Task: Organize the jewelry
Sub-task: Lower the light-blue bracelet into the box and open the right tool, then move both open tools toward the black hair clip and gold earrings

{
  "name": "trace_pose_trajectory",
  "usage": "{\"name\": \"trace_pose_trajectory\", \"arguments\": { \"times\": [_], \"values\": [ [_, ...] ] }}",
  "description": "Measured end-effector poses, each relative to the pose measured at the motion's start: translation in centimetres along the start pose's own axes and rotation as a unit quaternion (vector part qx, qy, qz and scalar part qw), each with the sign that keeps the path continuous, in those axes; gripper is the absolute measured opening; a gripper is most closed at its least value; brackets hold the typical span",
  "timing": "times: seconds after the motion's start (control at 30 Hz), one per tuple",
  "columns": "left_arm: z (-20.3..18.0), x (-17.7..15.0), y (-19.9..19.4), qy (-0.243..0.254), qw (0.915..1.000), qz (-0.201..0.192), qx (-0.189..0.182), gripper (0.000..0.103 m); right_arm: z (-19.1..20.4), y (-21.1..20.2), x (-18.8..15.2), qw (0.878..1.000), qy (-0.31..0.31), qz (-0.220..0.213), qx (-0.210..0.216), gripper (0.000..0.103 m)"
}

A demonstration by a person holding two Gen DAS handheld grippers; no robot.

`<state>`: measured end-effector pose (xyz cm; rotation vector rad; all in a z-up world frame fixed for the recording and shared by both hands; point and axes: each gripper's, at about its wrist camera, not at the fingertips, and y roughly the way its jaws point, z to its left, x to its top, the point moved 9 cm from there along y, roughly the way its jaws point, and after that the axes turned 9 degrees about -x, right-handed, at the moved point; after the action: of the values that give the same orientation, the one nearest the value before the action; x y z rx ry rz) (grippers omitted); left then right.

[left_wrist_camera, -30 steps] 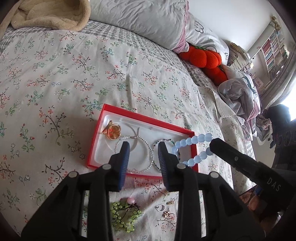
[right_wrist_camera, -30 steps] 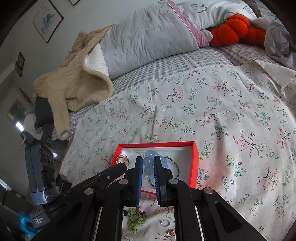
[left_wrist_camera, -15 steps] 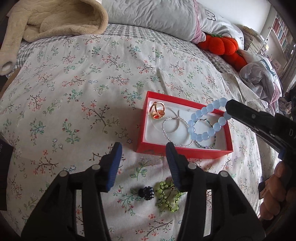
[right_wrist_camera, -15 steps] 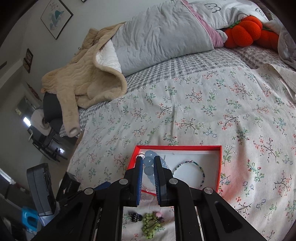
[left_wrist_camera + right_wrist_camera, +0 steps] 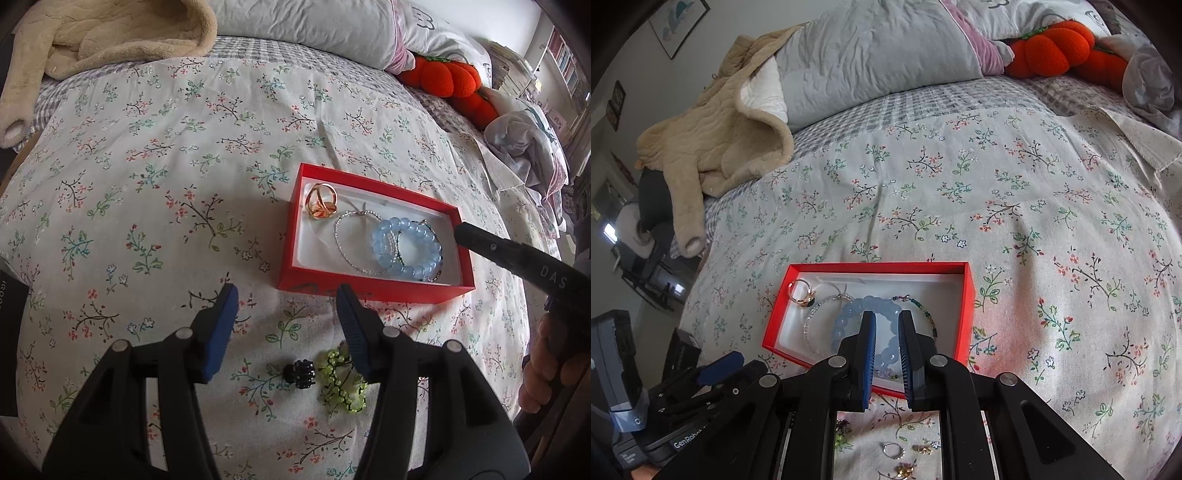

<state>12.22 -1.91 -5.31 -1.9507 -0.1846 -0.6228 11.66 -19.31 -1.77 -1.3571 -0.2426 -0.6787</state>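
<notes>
A red jewelry box [image 5: 291, 236] [image 5: 967, 317] with a white lining lies on the floral bedspread. Inside lie a gold ring [image 5: 322, 205] [image 5: 801, 293], a thin silver bracelet [image 5: 345, 242] [image 5: 816, 325] and a blue bead bracelet [image 5: 406, 247] [image 5: 849, 317], which rests on the lining. My right gripper [image 5: 887, 330] hovers over the blue bracelet with its jaws a little apart and nothing between them. My left gripper [image 5: 286, 308] is open and empty, just in front of the box. A black bead piece [image 5: 300, 373] and a green bead piece [image 5: 341, 384] lie on the bed below it.
Small rings and earrings [image 5: 897, 452] lie on the bedspread near the right gripper's base. A beige fleece jacket [image 5: 713, 147], grey pillows [image 5: 871, 62] and orange plush toys [image 5: 447, 86] sit at the head of the bed.
The blue bead bracelet was held up in my right gripper; now it lies in the box and the right jaws have parted. My left gripper has opened wider and drawn back.
</notes>
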Motion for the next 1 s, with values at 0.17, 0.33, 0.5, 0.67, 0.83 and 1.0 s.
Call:
{"name": "trace_pose_trajectory", "arguments": {
  "times": [0.17,0.33,0.5,0.67,0.83,1.0],
  "values": [
    [-0.3,-0.4,-0.3,0.013,0.9998,0.002,0.012,0.068,-0.6,-2.0,-0.7,1.0,-0.013,-0.001,-0.012,0.018],
    [-0.4,-1.3,-0.9,0.021,0.9995,0.005,0.023,0.074,-0.8,-4.0,-1.9,0.999,-0.033,-0.011,-0.018,0.051],
    [-0.5,-2.3,-1.7,0.025,0.9993,0.005,0.029,0.076,-1.5,-5.6,-3.3,0.999,-0.039,-0.014,-0.025,0.068],
    [-0.1,-3.7,-2.3,0.039,0.9985,0.004,0.039,0.079,-3.1,-6.3,-5.4,0.997,-0.049,-0.009,-0.054,0.069],
    [0.8,-5.4,-2.2,0.059,0.9969,0.011,0.052,0.08,-4.9,-6.4,-7.4,0.995,-0.058,0.001,-0.079,0.07],
    [1.6,-7.1,-1.4,0.088,0.9937,0.017,0.068,0.081,-6.2,-6.4,-9.2,0.993,-0.066,0.005,-0.1,0.073]
  ]
}}
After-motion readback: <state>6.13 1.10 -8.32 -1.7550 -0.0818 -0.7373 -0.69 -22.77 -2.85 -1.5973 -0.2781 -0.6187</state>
